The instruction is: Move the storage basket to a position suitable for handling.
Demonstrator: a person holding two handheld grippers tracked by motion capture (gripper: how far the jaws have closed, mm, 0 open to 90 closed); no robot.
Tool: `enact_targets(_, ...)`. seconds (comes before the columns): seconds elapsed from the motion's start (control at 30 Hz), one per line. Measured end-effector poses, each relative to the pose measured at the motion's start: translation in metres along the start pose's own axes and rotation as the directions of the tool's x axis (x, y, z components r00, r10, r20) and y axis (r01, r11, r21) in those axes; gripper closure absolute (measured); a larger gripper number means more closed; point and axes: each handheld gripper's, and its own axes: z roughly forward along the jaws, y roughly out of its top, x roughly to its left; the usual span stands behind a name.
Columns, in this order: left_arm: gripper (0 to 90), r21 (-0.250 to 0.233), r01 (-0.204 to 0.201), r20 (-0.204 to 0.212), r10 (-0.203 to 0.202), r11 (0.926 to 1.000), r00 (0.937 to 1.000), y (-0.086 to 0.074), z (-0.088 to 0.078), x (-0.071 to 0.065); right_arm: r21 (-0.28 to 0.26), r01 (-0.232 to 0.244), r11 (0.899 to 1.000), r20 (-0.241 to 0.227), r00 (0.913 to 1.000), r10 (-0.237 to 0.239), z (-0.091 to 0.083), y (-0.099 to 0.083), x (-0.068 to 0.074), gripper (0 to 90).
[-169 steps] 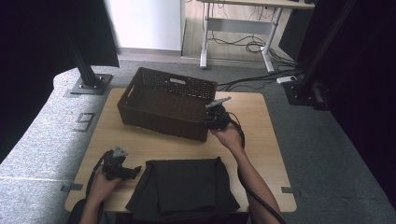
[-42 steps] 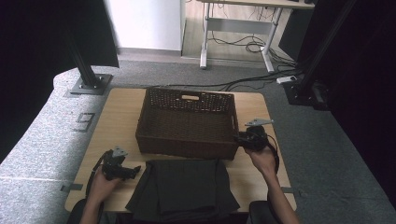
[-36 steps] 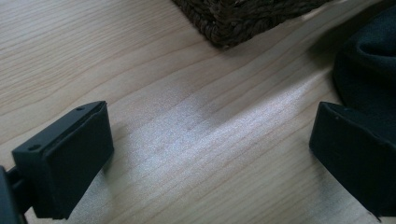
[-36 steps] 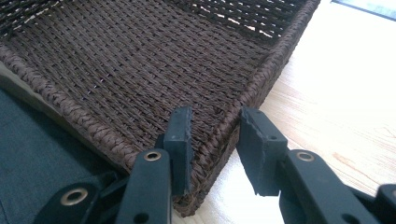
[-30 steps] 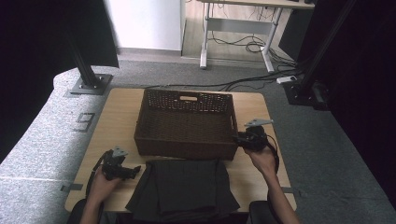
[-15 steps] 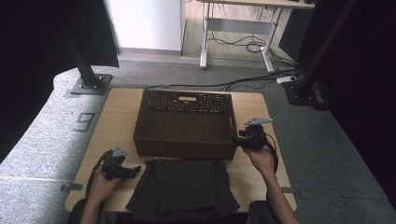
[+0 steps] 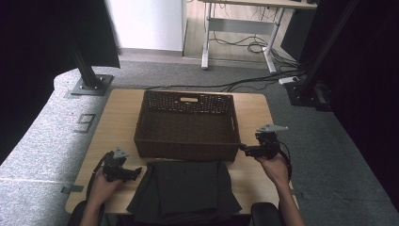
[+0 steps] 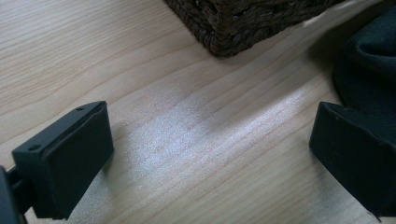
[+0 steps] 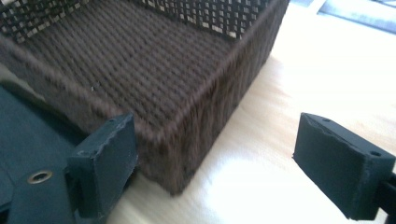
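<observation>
The right gripper stood just off the near right corner of the dark brown woven rectangular basket. Its jaws had just been opening and now stood spread, with the basket's corner in front of the gap between them and nothing pinched. In the right gripper view the corner looked blurred, so whether the left pad brushed the wicker could not be told. The right hand gripped that tool from the near side, cable trailing behind. The left gripper lay low over the light wooden table near its near left edge — jaws wide apart over bare wood, holding nothing. Just to its right lay the folded black cloth, its rounded edge near the right jaw in the left gripper view. The basket sat mid-table — open, empty inside, its near wall close to the cloth's far edge.
</observation>
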Motion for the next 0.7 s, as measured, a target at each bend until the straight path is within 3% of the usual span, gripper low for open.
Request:
enact_targets(0.27,0.0,0.000,0.000,0.000,0.000,1.0000,1.0000,0.000,0.000,0.000,0.027,-0.025,0.999,0.014,0.9996,0.025,0.005,-0.026,0.000,0.0)
enact_targets(0.7,0.0,0.000,0.000,0.000,0.000,1.0000,1.0000,0.000,0.000,0.000,0.078,-0.069,0.995,0.041,0.9970,0.066,0.036,-0.066,0.002,0.0)
